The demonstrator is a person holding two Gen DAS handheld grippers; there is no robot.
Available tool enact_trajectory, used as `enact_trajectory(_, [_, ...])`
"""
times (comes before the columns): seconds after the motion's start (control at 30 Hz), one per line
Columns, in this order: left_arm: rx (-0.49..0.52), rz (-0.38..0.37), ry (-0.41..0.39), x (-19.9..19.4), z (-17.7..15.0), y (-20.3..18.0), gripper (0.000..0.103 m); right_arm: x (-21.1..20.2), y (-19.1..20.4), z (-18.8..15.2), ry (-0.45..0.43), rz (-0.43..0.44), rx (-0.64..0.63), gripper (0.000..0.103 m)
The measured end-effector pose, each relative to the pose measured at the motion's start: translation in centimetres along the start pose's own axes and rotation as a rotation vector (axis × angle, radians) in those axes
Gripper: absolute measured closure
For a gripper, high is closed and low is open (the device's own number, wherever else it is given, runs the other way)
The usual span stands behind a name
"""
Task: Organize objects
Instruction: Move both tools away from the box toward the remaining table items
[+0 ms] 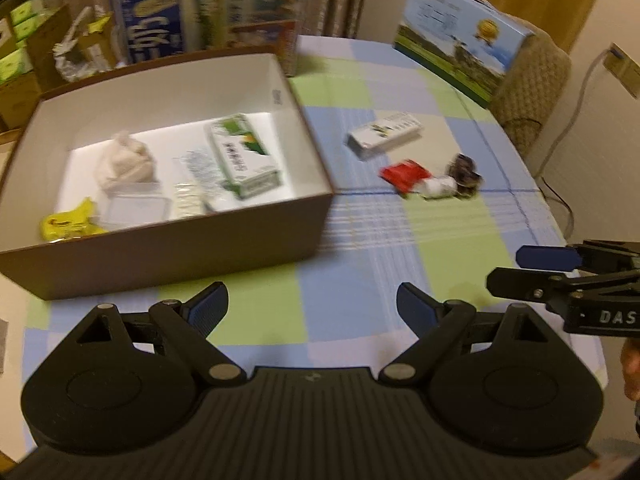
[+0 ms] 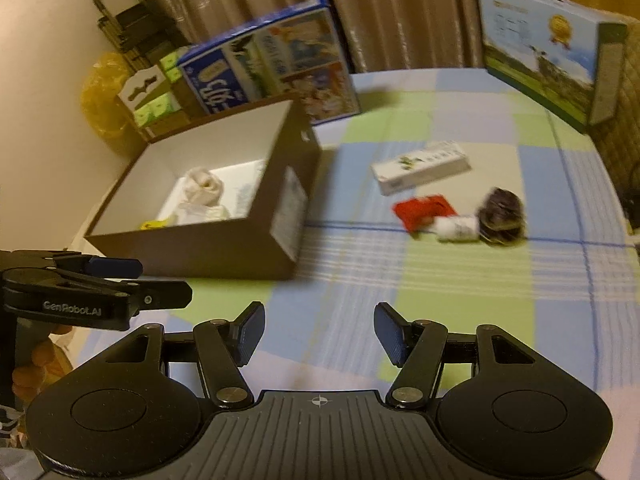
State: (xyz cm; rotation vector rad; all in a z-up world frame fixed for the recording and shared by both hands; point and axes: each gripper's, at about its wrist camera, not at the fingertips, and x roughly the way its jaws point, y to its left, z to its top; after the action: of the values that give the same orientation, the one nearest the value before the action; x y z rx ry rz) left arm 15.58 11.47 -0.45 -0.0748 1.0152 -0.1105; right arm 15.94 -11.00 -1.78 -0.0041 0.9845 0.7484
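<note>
My left gripper (image 1: pixel 312 308) and right gripper (image 2: pixel 320 334) are both wide apart and hold nothing, low over the table (image 2: pixel 360 280). The box (image 1: pixel 168 248) sits near on my left, with some things inside already. Farther out lie a red packet (image 2: pixel 424 210), a white roll (image 2: pixel 458 228), a dark ball (image 2: pixel 502 216) and a long carton (image 2: pixel 420 166). I think I should reach slowly. The carton lies flat, its long side running left to right, tipped a little, so I should pinch across its short side.

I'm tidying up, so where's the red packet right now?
In both views the flat red packet lies on the checked tablecloth, right of the brown box, touching the small white bottle.
</note>
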Motion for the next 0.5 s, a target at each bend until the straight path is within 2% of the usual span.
enact_trajectory(0.33, [0.042, -0.073, 0.047, 2.6, 0.5, -6.2, 0.014, -2.0, -5.7, -1.2, 0.005, -0.085, 0.056, 0.045])
enact_trajectory(0.5, [0.052, -0.082, 0.050, 4.1, 1.0, -8.7, 0.014, -2.6, -8.3, -1.3, 0.009, -0.129, 0.067, 0.045])
